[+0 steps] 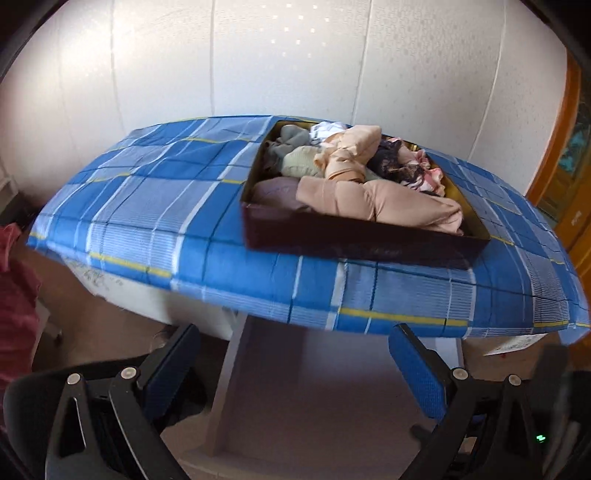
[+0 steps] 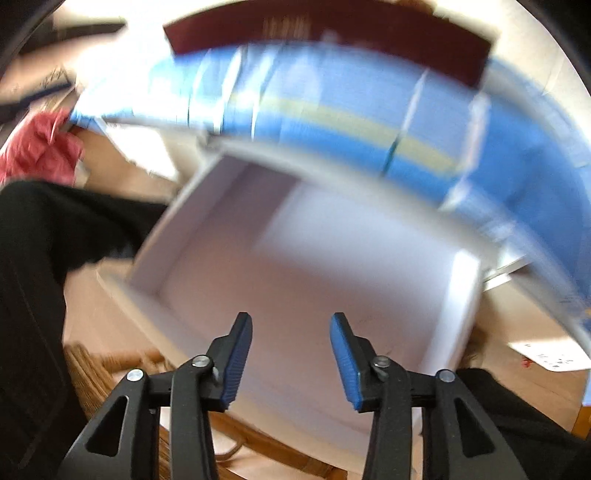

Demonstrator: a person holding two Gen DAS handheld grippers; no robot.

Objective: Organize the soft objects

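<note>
A dark shallow box (image 1: 354,242) stands on the table with the blue checked cloth (image 1: 147,206). It holds several soft garments: peach pieces (image 1: 373,206), a mauve one (image 1: 275,194), pale green, grey, white and black lace ones. My left gripper (image 1: 295,354) hangs in front of the table's near edge, jaws wide open and empty. Below the table edge a white drawer (image 2: 456,325) stands pulled out with a bare bottom. My right gripper (image 2: 291,347) points down into it, jaws parted, nothing between them. The right wrist view is blurred; the box (image 2: 325,33) shows at its top.
A white wall stands behind the table. A red cloth (image 2: 40,147) lies at the left, and the person's dark-clothed legs (image 2: 33,258) flank the drawer. A wicker piece (image 2: 103,365) sits on the floor below. A wooden door frame (image 1: 565,155) is at the right.
</note>
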